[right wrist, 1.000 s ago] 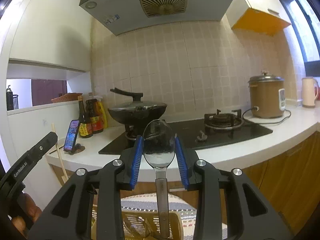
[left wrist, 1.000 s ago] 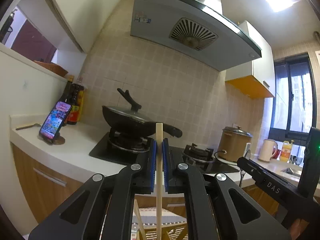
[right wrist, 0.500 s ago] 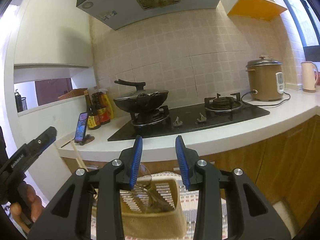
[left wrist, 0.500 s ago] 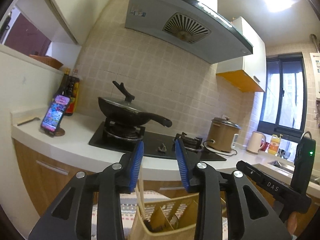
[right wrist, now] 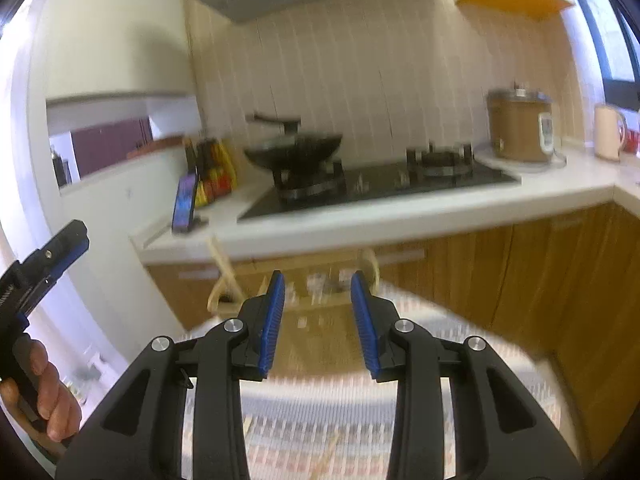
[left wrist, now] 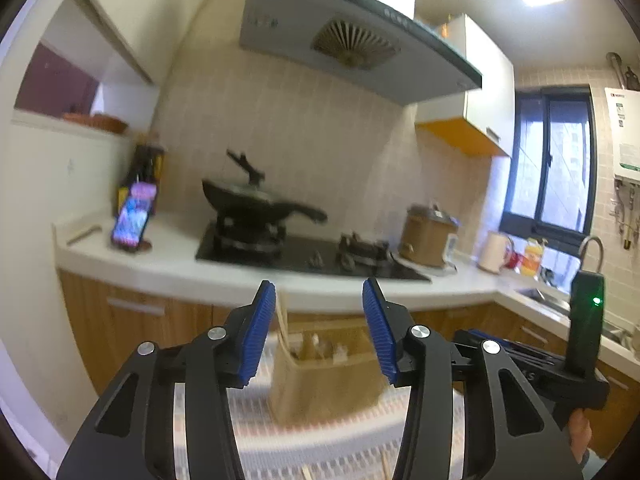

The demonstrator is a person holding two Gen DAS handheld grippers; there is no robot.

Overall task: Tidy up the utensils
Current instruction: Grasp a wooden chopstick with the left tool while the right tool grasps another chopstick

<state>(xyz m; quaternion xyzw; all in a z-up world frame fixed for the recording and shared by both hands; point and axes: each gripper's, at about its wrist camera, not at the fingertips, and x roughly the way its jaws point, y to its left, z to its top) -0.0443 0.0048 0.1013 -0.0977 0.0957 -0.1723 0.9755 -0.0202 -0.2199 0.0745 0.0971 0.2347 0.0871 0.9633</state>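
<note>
A tan utensil holder (left wrist: pixel 324 376) with dividers stands on a striped mat (left wrist: pixel 320 440). A wooden chopstick (left wrist: pixel 283 328) leans out of its left side. My left gripper (left wrist: pixel 319 328) is open and empty, above and in front of the holder. The holder also shows in the right wrist view (right wrist: pixel 316 320), blurred, with the chopstick (right wrist: pixel 224 264) at its left end. My right gripper (right wrist: pixel 318 322) is open and empty, just in front of the holder. The spoon is not clearly visible. Loose wooden sticks (left wrist: pixel 384 466) lie on the mat near me.
A white counter (left wrist: pixel 180 264) holds a gas hob with a black wok (left wrist: pixel 256 200), a propped phone (left wrist: pixel 134 220), sauce bottles (left wrist: pixel 146 168), a brown rice cooker (left wrist: pixel 428 236) and a kettle (left wrist: pixel 494 252). Wooden cabinets (right wrist: pixel 540 272) stand behind the holder. A sink (left wrist: pixel 548 296) is at the right.
Both grippers opened: the left let go of the chopstick, the right let go of the spoon, both into the holder. Both have since pulled back and up from the holder.
</note>
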